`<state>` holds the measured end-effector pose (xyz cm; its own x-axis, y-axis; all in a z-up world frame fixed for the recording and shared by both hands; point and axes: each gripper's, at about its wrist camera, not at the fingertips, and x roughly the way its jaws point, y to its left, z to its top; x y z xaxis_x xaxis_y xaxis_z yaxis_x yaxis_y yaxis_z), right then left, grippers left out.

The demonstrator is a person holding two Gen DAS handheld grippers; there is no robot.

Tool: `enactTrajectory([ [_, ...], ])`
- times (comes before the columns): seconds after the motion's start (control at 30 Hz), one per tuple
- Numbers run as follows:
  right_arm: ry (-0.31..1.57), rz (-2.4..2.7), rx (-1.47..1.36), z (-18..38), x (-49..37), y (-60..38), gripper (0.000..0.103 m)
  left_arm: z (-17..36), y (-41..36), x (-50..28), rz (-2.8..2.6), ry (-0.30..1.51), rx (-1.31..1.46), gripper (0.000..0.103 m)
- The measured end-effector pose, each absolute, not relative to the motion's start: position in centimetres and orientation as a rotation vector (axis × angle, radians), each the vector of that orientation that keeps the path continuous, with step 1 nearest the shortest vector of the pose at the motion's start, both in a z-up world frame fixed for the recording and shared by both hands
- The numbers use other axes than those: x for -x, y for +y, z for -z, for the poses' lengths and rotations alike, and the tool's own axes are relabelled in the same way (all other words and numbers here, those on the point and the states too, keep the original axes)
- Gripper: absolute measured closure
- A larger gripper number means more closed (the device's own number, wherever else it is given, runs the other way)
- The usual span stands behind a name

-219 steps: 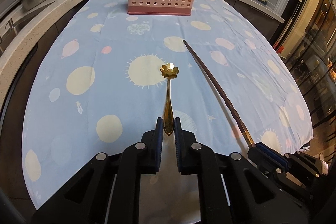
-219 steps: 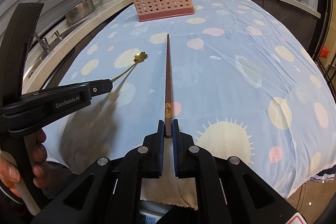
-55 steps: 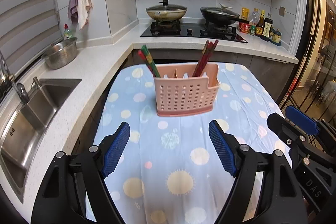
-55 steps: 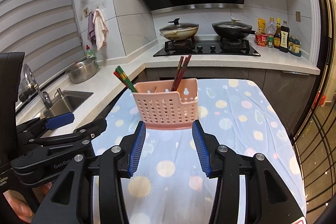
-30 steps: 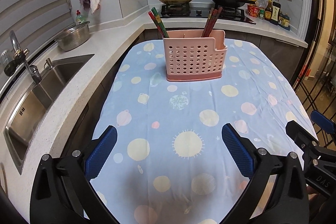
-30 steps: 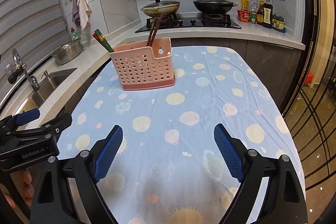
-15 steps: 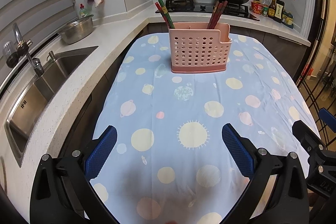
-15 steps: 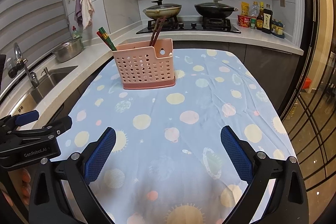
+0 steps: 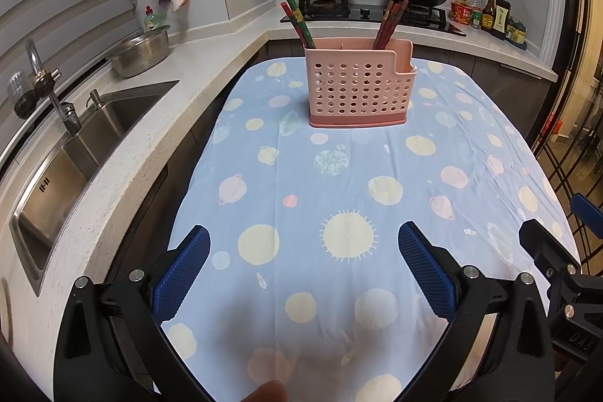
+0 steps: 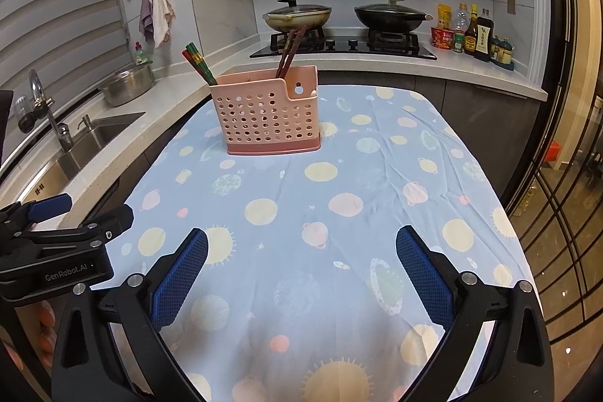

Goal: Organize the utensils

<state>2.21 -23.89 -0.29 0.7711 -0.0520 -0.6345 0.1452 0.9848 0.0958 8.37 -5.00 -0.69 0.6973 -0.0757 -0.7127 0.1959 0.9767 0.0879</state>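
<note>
A pink perforated utensil holder stands upright at the far end of the table. Red and green chopsticks lean out of its left compartment, and dark brown chopsticks out of a compartment further right. My left gripper hangs wide open over the near part of the blue cloth, nothing between its blue pads. My right gripper is equally wide open and empty, well short of the holder. Each gripper shows at the edge of the other's view.
A steel sink with a tap and a metal colander lie along the counter on the left. Two lidded pans sit on the hob behind the holder, sauce bottles to their right. A glass door runs along the right side.
Both grippers have drawn slightly back and up from the table, so the holder looks a little further off. The right jaws widened a bit; the left jaws stayed wide.
</note>
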Motion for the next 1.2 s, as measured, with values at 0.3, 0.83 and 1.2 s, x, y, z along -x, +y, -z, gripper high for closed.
enactTrajectory([
  [0.3, 0.685, 0.103, -0.135, 0.30, -2.04, -23.65, 0.007, 0.57, -4.91, -7.90, 0.142, 0.782, -0.160, 0.007],
  [0.83, 0.686, 0.107, -0.142, 0.47, -2.03, -23.65, 0.007, 0.72, -5.24, -7.65, 0.155, 0.798, -0.148, 0.007],
  [1.2, 0.687, 0.103, -0.140, 0.60, -1.97, -23.73, 0.007, 0.59, -5.51, -7.55, 0.155, 0.785, -0.157, 0.007],
])
